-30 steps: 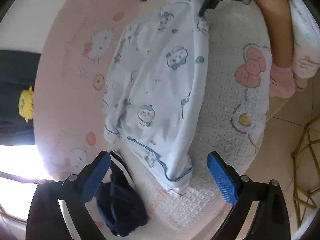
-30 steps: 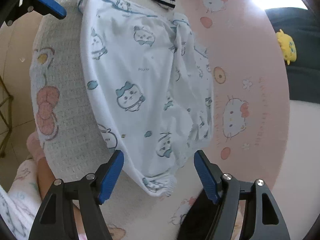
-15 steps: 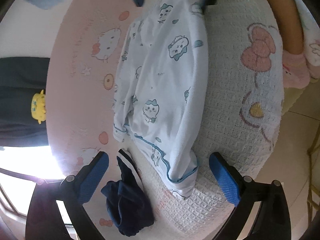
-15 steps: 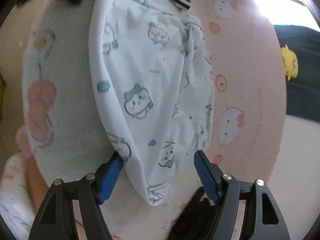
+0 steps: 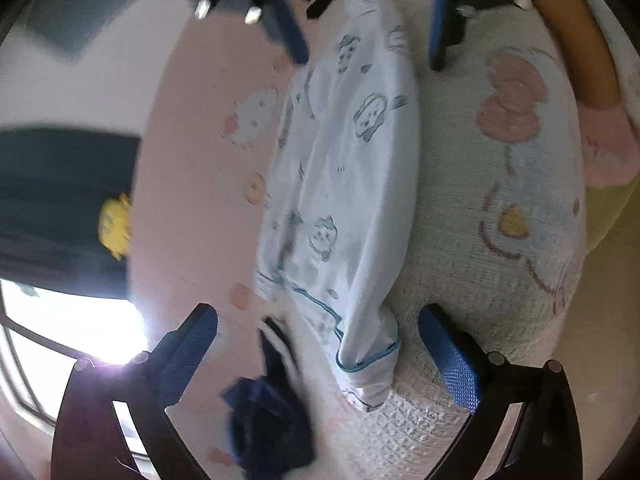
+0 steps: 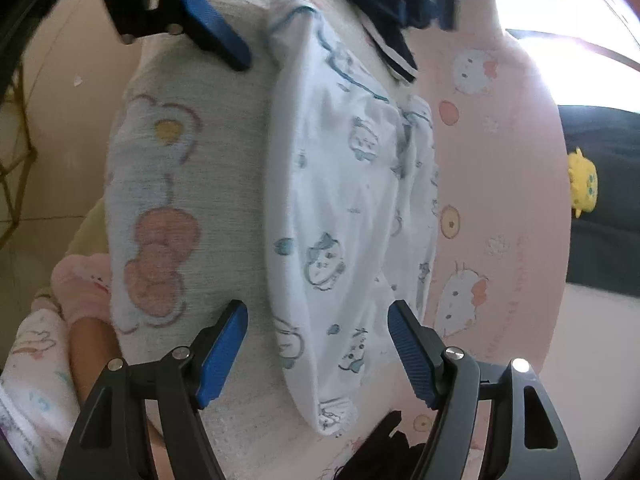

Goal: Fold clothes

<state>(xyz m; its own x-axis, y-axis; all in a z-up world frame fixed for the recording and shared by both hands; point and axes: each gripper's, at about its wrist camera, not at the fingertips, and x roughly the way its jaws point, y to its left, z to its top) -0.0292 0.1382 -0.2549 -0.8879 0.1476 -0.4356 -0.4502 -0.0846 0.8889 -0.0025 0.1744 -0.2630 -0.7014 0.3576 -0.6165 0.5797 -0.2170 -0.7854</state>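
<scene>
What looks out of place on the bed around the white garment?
A crumpled navy garment lies unfolded just past the blue-trimmed end of the white printed garment, touching or nearly touching it. The white one's far side is bunched and wrinkled. Both tongs, left and right, are open, holding nothing.

Garment [image 5: 344, 184] lies on blanket [image 5: 480, 240], navy cloth [image 5: 272, 412] beside its end.

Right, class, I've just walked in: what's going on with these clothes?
A person holds a hand-held gripper in each hand over a white cartoon-print garment laid lengthwise on a blanket-covered surface. The left hand-held gripper and right hand-held gripper are both open, one at each end of the garment, gripping nothing. A dark navy garment lies crumpled beside it.
</scene>
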